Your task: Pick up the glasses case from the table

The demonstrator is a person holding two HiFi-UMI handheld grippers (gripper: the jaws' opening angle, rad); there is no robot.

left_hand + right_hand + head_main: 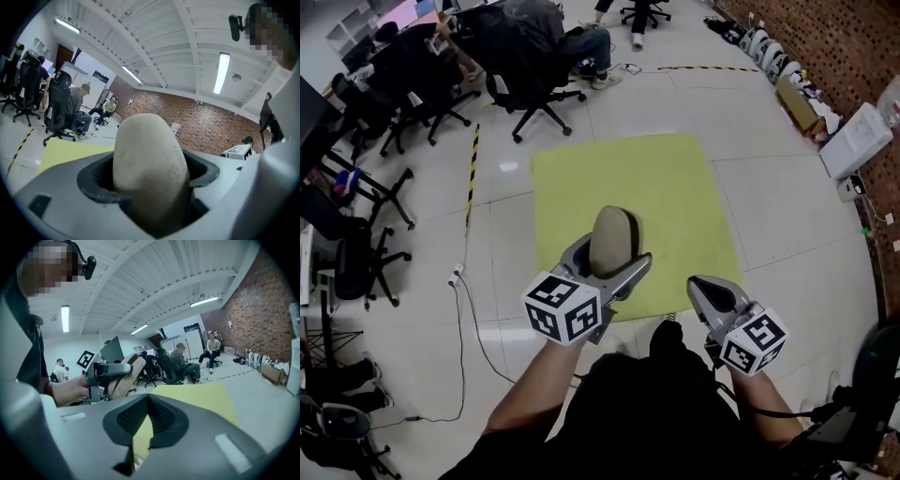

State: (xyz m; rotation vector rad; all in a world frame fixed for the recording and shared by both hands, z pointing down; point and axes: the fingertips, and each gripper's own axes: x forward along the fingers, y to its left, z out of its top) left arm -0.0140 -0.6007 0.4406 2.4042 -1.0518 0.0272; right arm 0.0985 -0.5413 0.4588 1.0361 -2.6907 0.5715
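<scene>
– Left gripper point(614, 251): what is it doing right now?

– It is clamping the case point(616, 234). Its jaws are pressing on both sides of the lower part, and the rounded far end is sticking out past the tips.

– Where is the case sitting, then?

– It is not sitting on anything. It is hanging in the air over the near edge of the mat point(675, 178), so the pick-up is looking done, I would say.

– And the right gripper point(705, 286)?

– It is idling just off the mat's near right corner. Its jaws are resting together, with only a sliver of gap, and are carrying nothing.

– How is the case going to handle?

– Judging by its look, it is behaving like a light, stiff shell. The matte beige skin seems to be giving the pads some friction. The domed shape is the worry: pads squeezing on a curve may be pushing it outward.

– So where should the hold be?

– Across the two broad faces, nearer the middle than the end, I would guess. Firm pressure should be doing no harm to a hard shell.
</scene>
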